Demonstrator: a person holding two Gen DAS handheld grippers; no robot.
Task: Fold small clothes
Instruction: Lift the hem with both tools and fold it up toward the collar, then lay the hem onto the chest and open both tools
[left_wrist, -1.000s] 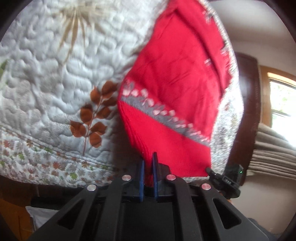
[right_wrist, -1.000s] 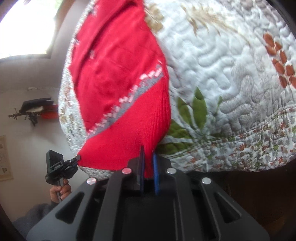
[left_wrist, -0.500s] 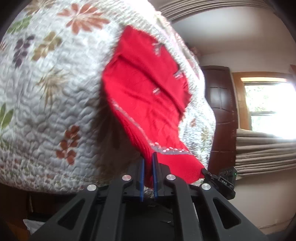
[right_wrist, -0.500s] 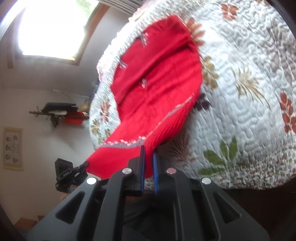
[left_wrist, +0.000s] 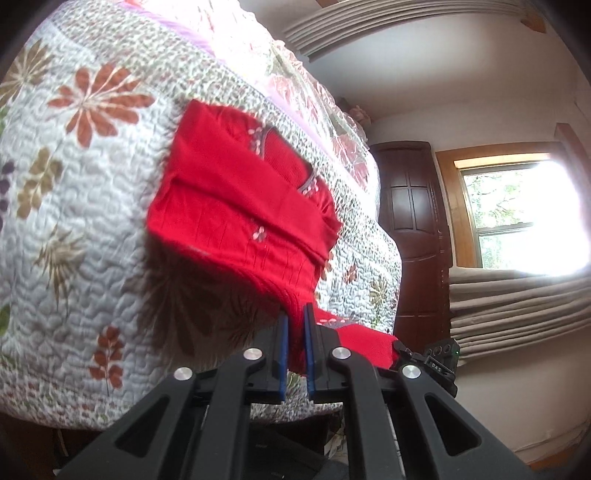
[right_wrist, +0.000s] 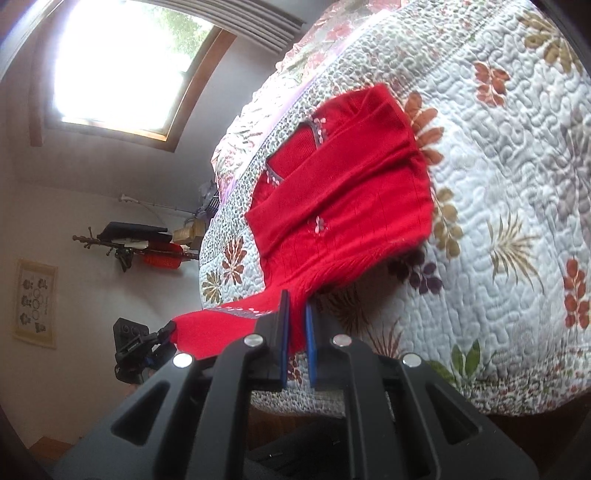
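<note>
Left gripper (left_wrist: 296, 319), right gripper (right_wrist: 296, 304) each pinching red sweater (left_wrist: 236, 206) hem above quilt (left_wrist: 74, 221) edge; best lift level, hem taut.

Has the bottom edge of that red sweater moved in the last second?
Yes. The red sweater hem, pinched by both grippers, has lifted off the quilt and away from its bottom border.

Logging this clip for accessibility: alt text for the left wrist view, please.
The left gripper is shut on the hem of a red sweater lying on a floral quilt; the right gripper holds the hem's other corner.
</note>
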